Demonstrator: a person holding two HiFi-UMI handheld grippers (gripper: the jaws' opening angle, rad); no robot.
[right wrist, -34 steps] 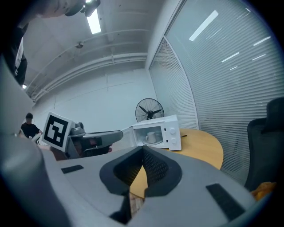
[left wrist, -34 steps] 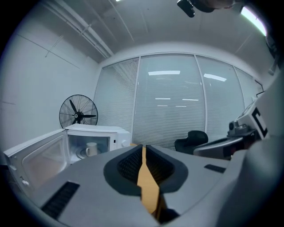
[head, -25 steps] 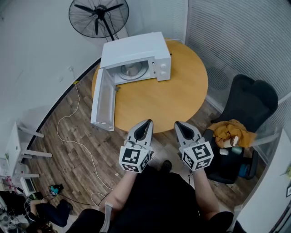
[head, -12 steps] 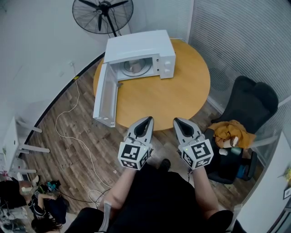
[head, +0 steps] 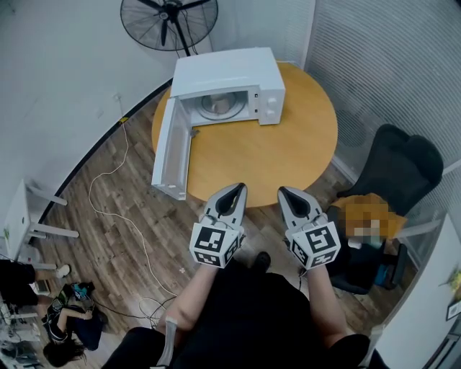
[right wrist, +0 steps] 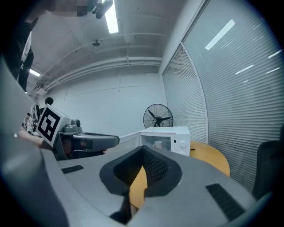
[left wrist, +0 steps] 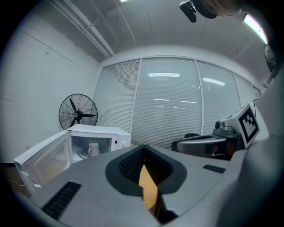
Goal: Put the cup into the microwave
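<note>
While inside microwave (head: pixel 229 72), cup (head: pixel 222 106) upright.

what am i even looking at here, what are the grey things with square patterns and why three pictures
There is no robot: a person holds a grey two-jaw claw in each hand, and the patterned cubes are part of them. The head view comes from a camera on the person's head, looking down on the left claw and right claw. The two gripper views come from cameras riding on each claw. Both claws are shut and hold nothing. On the round wooden table stands a white microwave, its door open, with a cup inside. A fan stands behind it.
</note>
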